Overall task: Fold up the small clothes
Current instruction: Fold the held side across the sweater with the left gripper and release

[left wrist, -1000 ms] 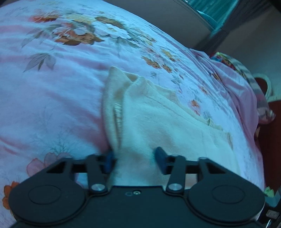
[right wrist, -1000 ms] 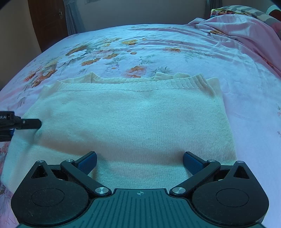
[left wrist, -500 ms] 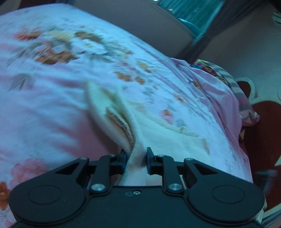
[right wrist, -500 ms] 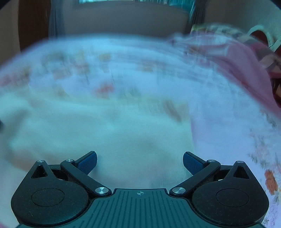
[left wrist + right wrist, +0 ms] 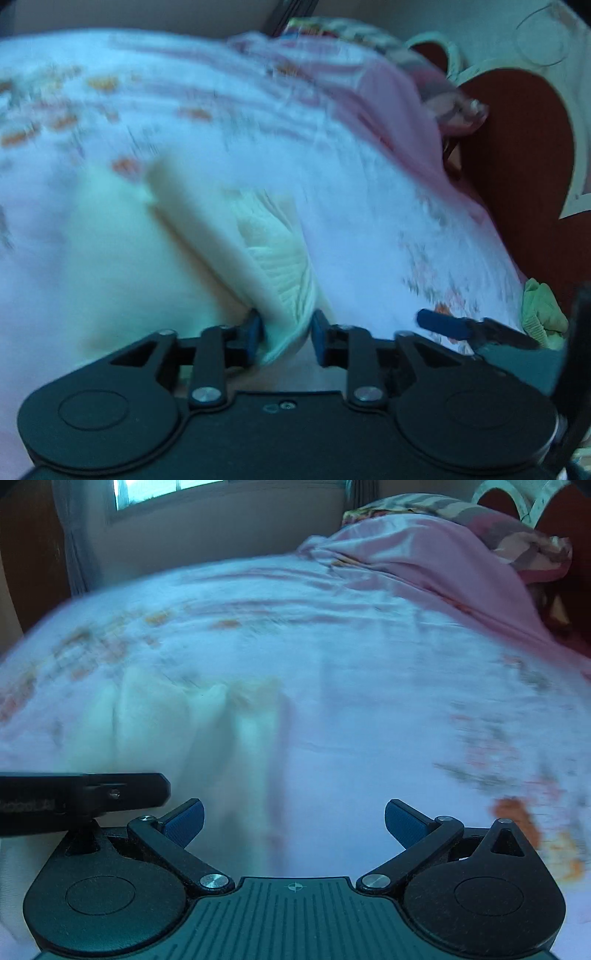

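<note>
A cream knitted sweater (image 5: 273, 258) lies on the floral bed sheet (image 5: 369, 221), blurred by motion. Its ribbed edge is lifted and runs down between the blue pads of my left gripper (image 5: 286, 332). Those jaws are opening, with the cloth against the left pad and a thin gap at the right pad. In the right wrist view the sweater (image 5: 155, 731) lies bunched at the left. My right gripper (image 5: 293, 819) stands wide open over bare sheet beside it, nothing between its fingers. One of its blue fingers (image 5: 443, 328) shows at the right of the left wrist view.
A pink blanket (image 5: 424, 565) and a patterned pillow (image 5: 517, 542) are heaped at the head of the bed. A dark red headboard (image 5: 517, 166) stands to the right. A small green cloth (image 5: 543, 310) lies at the bed's right edge.
My left gripper shut on the sweater's edge and swept it across to the right; its jaws now stand wider. My right gripper shifted right, off the sweater onto bare sheet, still open.
</note>
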`<move>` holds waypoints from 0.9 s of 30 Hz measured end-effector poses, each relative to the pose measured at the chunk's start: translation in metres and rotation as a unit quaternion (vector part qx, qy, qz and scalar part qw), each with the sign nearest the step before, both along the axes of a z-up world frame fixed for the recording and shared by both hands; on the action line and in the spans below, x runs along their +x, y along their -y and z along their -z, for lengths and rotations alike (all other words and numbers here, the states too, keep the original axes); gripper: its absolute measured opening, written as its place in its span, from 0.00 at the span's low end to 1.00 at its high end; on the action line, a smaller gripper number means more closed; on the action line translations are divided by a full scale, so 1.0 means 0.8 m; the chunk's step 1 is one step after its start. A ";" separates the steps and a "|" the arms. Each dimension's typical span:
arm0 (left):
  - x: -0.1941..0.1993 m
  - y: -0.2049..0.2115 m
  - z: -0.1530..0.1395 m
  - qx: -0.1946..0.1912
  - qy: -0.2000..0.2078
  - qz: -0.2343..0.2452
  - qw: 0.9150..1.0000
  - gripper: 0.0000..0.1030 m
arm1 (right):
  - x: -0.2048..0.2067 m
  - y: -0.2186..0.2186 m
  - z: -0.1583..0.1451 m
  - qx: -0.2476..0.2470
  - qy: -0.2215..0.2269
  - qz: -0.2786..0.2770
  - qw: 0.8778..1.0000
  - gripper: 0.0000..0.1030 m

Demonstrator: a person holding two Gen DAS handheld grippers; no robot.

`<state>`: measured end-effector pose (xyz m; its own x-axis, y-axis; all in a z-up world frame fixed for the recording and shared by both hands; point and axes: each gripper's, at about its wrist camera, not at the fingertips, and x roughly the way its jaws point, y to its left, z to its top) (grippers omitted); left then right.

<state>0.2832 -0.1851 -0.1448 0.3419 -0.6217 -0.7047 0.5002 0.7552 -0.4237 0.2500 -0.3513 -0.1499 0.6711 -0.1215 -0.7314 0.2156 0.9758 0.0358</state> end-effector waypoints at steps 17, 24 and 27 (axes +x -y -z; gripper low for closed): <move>-0.038 -0.157 -0.031 0.034 0.060 -0.092 0.993 0.71 | -0.026 0.005 -0.029 0.190 0.021 -0.015 0.981 1.00; -0.109 -0.080 -0.019 0.059 0.123 0.021 0.990 0.61 | 0.004 0.019 -0.031 0.248 -0.002 0.008 0.969 1.00; -0.143 -0.040 -0.020 0.048 0.129 0.107 0.985 0.57 | 0.014 0.024 -0.024 0.261 -0.017 0.007 0.965 1.00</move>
<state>0.1691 -0.1533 -0.1285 0.3863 -0.6329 -0.6710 0.7335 0.6519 -0.1926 0.2611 -0.3709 -0.1304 0.6458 0.2603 -0.7177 0.2388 0.8240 0.5137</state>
